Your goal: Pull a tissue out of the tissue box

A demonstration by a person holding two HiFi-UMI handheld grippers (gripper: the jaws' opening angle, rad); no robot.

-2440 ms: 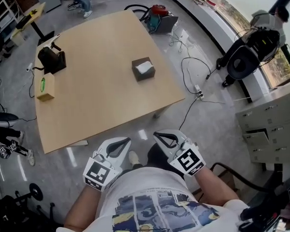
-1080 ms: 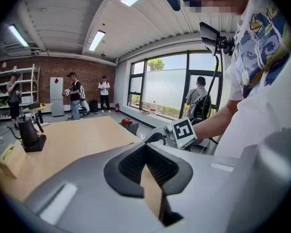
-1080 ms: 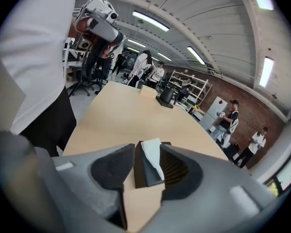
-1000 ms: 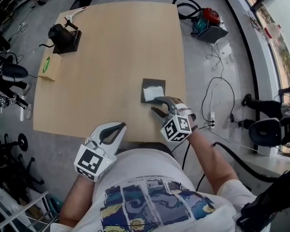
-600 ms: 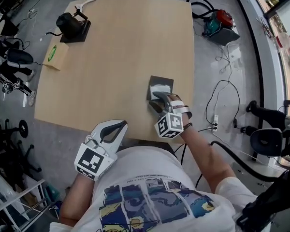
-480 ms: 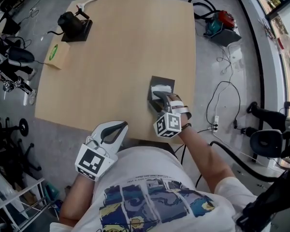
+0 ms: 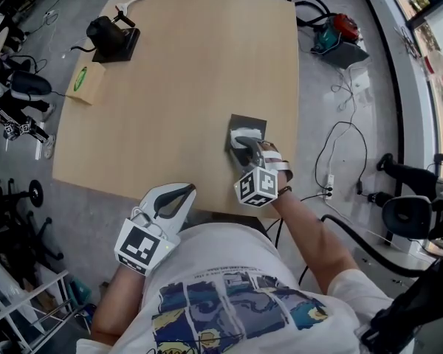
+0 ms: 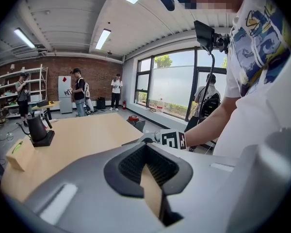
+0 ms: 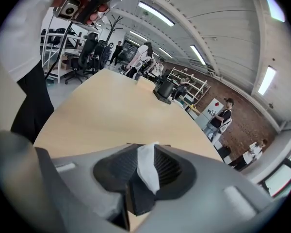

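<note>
At 7 o'clock in the head view, the left gripper (image 7: pixel 186 191) was held off the light wooden desk (image 7: pixel 184 87), its fingers (image 8: pixel 131 164) apart and empty. Beyond it, at the desk's 5 o'clock, the right gripper (image 7: pixel 244 143) was poised over the dark grey tissue box (image 7: pixel 252 122). Its fingers (image 9: pixel 172 171) had just been closing and stood apart around the white tissue (image 9: pixel 148 171), which was not yet pinched. The tissue pointed up from the box, its long axis running 12 to 6. If only its tip were caught, it could slip or tear, and the unheld box could be lifted along.
</note>
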